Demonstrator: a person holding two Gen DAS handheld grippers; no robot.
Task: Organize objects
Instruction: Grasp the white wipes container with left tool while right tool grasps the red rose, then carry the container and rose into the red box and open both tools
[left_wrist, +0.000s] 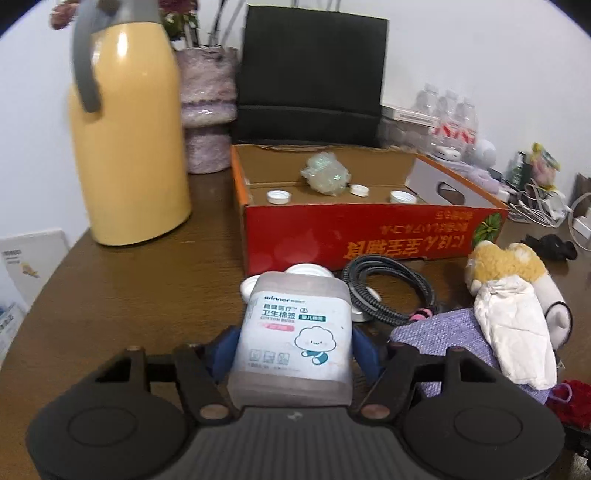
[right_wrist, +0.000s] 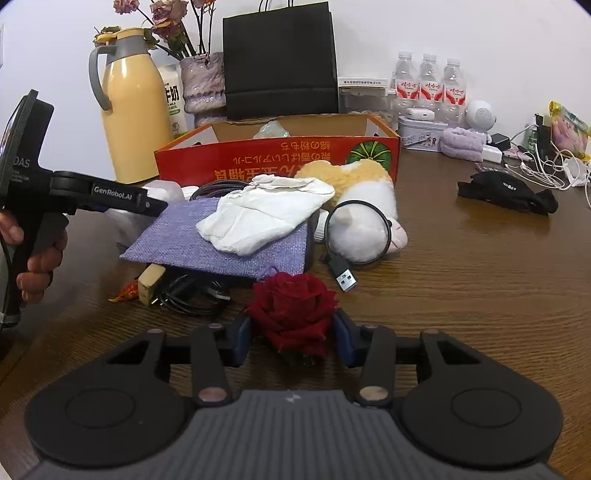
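Left claw clamped on the swab box, pads on both its sides, low over the bench in front of the red carton. Right claw brackets the rose lying on the bench, pads at its petals; firm grip unclear.

Black gripper, blue pads, copper-coloured pivot pins, "GenRobot.AI" lettering

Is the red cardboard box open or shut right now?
Open. The red cardboard box has no lid over it, and the left wrist view looks straight into it: white caps and a crumpled wrapper lie inside.
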